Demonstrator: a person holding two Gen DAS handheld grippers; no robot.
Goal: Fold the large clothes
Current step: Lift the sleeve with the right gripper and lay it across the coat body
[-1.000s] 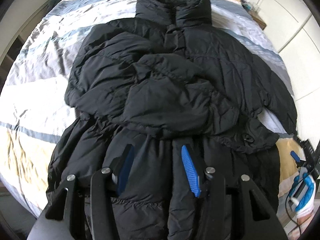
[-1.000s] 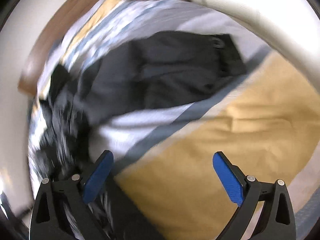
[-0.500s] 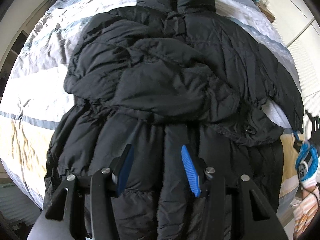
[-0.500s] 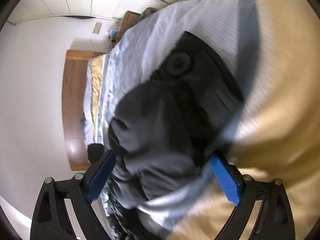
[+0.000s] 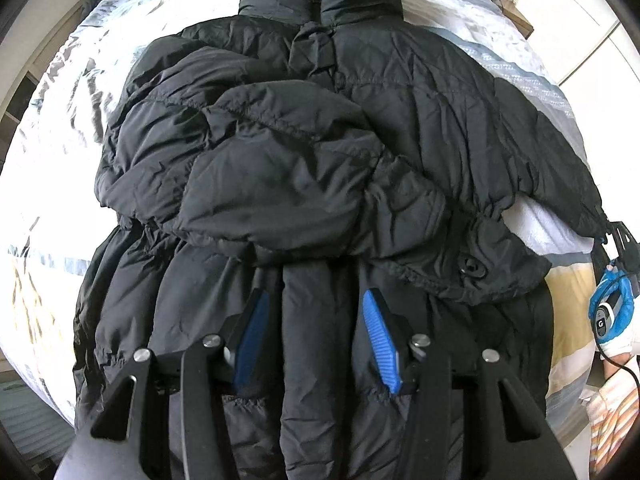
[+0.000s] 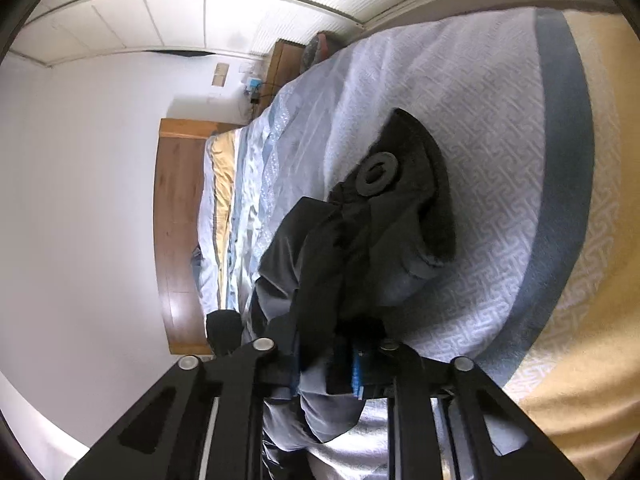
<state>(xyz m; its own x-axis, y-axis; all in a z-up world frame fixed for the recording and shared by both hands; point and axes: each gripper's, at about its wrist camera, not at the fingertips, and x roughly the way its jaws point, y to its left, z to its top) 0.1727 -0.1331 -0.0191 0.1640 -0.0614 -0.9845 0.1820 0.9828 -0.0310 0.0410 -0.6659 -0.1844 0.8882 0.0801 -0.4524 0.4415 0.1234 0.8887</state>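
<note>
looking down from the left wrist, a black puffer jacket (image 5: 320, 184) lies spread on a striped bed (image 5: 48, 184), collar far, hem near, one sleeve already crossed over its chest. the left gripper (image 5: 316, 332) hovers half open above the lower front, pads clear of the fabric. from the right wrist, the right gripper (image 6: 326, 372) has just snapped closed on the outstretched sleeve cuff (image 6: 396, 208), which runs straight ahead of it; that hand is better placed to carry this sleeve across the body.
</note>
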